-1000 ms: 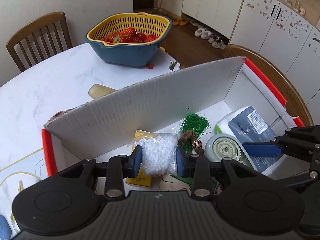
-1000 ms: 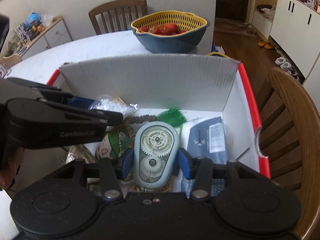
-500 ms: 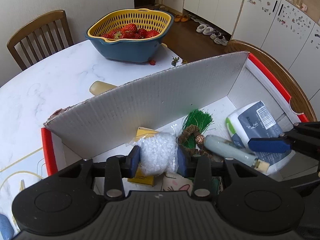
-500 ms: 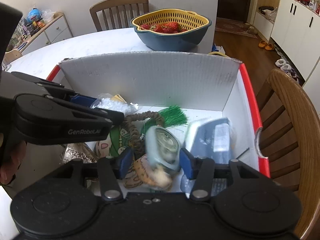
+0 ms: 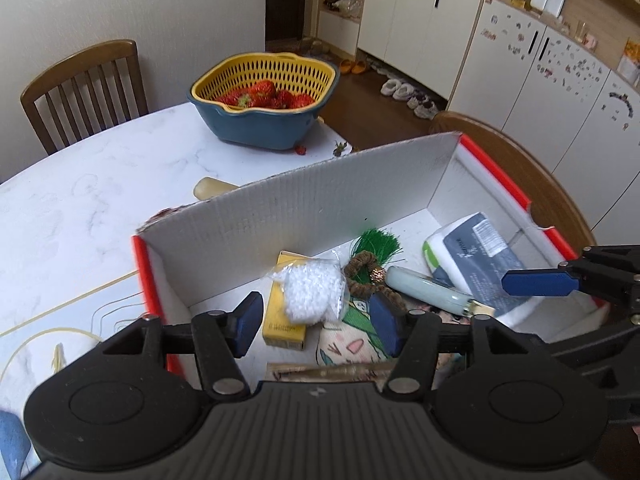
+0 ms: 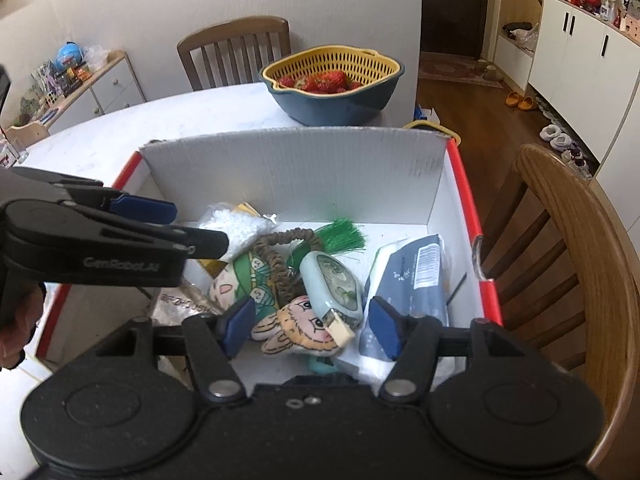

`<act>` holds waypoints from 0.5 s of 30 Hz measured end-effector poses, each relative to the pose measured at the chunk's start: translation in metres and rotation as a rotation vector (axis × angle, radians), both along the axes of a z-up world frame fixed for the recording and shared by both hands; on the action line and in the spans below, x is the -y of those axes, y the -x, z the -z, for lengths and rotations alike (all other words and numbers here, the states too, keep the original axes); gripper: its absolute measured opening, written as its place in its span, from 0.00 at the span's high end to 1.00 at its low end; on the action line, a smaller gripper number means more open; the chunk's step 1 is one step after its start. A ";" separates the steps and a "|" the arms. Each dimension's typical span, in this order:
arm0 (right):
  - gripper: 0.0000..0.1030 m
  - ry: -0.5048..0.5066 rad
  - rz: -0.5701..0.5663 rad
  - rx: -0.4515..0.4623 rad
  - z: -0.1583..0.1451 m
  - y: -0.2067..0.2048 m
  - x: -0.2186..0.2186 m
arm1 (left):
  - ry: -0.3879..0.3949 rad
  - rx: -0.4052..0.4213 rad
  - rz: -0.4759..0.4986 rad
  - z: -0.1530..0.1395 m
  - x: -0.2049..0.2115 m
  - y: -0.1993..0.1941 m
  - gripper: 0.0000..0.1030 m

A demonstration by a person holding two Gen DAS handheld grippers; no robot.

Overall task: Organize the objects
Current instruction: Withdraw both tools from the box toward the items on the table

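My left tool [image 5: 316, 322] and my right tool [image 6: 310, 326] both hang released over the cardboard box [image 6: 292, 172], fingers spread and grasping nothing. Just ahead of the left tool, between its fingers, the bag of white beads [image 5: 312, 294] rests on a yellow packet [image 5: 284, 320]; just ahead of the right tool the pale gear case [image 6: 332, 286] lies on a plush toy [image 6: 296, 330], its long axis running away from me and slightly leftward. Judged by nearness, each tool serves its own item; beyond the box the strawberry basket [image 6: 332, 88] stands on the bench [image 5: 80, 192].
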State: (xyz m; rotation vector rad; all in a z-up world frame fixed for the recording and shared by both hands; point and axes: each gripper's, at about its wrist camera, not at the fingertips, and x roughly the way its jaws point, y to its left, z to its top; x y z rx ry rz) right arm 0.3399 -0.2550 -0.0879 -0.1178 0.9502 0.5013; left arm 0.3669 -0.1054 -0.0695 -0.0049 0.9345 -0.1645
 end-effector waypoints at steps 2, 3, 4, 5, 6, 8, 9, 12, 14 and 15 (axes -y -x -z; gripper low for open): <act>0.39 -0.007 -0.002 0.010 -0.005 0.006 0.000 | 0.016 0.013 -0.002 -0.007 -0.003 0.009 0.44; 0.39 -0.009 -0.005 0.018 -0.008 0.009 0.000 | 0.023 0.019 -0.002 -0.010 -0.005 0.013 0.43; 0.39 -0.011 -0.008 0.026 -0.011 0.013 0.000 | 0.028 0.026 0.000 -0.013 -0.007 0.018 0.41; 0.38 -0.014 -0.007 0.033 -0.014 0.016 -0.001 | 0.033 0.034 0.003 -0.016 -0.008 0.023 0.39; 0.36 -0.017 -0.006 0.038 -0.017 0.019 -0.001 | 0.036 0.044 0.006 -0.019 -0.010 0.028 0.38; 0.34 -0.025 -0.002 0.047 -0.022 0.025 -0.002 | 0.046 0.060 0.014 -0.025 -0.014 0.038 0.38; 0.33 -0.029 0.001 0.050 -0.025 0.028 -0.003 | 0.049 0.069 0.016 -0.028 -0.017 0.043 0.38; 0.31 -0.042 0.014 0.061 -0.031 0.037 -0.005 | 0.060 0.098 0.021 -0.038 -0.027 0.059 0.38; 0.28 -0.054 0.023 0.067 -0.035 0.045 -0.007 | 0.066 0.112 0.022 -0.042 -0.036 0.068 0.35; 0.27 -0.061 0.028 0.070 -0.037 0.048 -0.008 | 0.069 0.118 0.022 -0.045 -0.041 0.073 0.34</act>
